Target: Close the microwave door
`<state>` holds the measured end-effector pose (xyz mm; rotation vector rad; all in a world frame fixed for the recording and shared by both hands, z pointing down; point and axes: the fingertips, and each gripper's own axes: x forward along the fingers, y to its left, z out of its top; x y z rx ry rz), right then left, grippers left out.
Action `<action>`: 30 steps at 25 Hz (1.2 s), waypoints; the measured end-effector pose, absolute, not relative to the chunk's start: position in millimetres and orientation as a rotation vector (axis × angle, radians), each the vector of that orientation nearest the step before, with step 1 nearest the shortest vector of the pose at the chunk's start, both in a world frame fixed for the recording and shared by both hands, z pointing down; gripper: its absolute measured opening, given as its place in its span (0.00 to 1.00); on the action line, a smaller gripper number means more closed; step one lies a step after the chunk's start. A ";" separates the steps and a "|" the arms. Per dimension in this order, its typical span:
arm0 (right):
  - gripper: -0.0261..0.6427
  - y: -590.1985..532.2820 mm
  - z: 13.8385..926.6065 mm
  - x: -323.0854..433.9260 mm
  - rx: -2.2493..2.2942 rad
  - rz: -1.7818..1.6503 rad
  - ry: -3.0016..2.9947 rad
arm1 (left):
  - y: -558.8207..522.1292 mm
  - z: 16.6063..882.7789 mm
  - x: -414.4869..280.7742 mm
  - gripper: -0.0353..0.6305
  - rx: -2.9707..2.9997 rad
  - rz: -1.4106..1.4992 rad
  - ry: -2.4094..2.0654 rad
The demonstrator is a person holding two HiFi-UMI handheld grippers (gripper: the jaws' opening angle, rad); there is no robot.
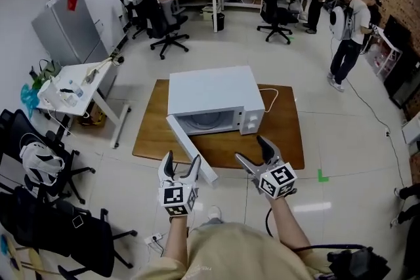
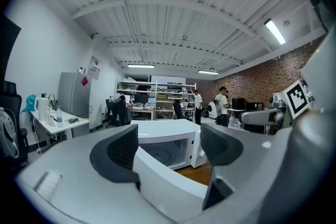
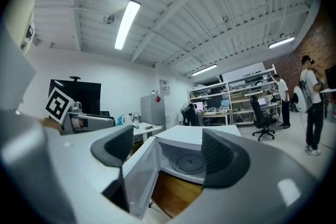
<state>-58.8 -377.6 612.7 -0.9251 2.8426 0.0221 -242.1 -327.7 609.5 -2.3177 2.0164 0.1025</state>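
A white microwave (image 1: 211, 94) stands on a low wooden platform (image 1: 282, 141). Its door (image 1: 190, 149) is swung wide open toward me, hinged at the left, and the cavity with its glass turntable (image 3: 190, 163) shows. My left gripper (image 1: 182, 162) is open just in front of the door's free end, and the door (image 2: 168, 176) runs low between its fingers (image 2: 122, 148) in the left gripper view; I cannot tell whether they touch it. My right gripper (image 1: 252, 149) is open and empty in front of the cavity. Through it I see the door's inner face (image 3: 137, 176).
A white cable (image 1: 270, 100) lies on the platform by the microwave. A white desk (image 1: 73, 90) and a grey refrigerator (image 1: 65, 28) stand at the left. Black office chairs (image 1: 46, 170) crowd the lower left. Two people (image 1: 348, 36) stand at the back right.
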 end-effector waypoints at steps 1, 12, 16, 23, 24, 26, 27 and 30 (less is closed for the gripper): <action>0.63 -388.9 617.4 -71.5 -0.931 0.010 2.846 | -337.7 619.9 -260.1 0.62 -2.347 0.103 2.022; 0.55 -493.7 610.5 -134.5 -0.970 -0.160 2.921 | -435.0 660.2 -335.4 0.60 -2.832 0.125 2.150; 0.55 -514.5 611.2 -136.5 -0.954 -0.181 2.918 | -444.9 685.2 -322.3 0.56 -2.977 0.145 2.157; 0.55 -533.9 600.2 -115.7 -0.953 -0.156 2.918 | -450.0 716.9 -278.8 0.55 -3.100 0.077 2.268; 0.55 -536.4 600.1 -112.2 -0.960 -0.160 2.921 | -451.5 720.2 -274.3 0.55 -3.112 0.052 2.275; 0.55 -541.9 596.9 -104.9 -0.977 -0.166 2.920 | -455.5 725.9 -265.3 0.54 -3.150 0.001 2.272; 0.55 -545.3 595.8 -100.7 -0.987 -0.171 2.916 | -458.1 728.9 -261.5 0.53 -3.163 -0.021 2.274; 0.55 -553.2 597.9 -86.3 -1.015 -0.188 2.904 | -465.6 736.1 -256.9 0.49 -3.124 -0.080 2.313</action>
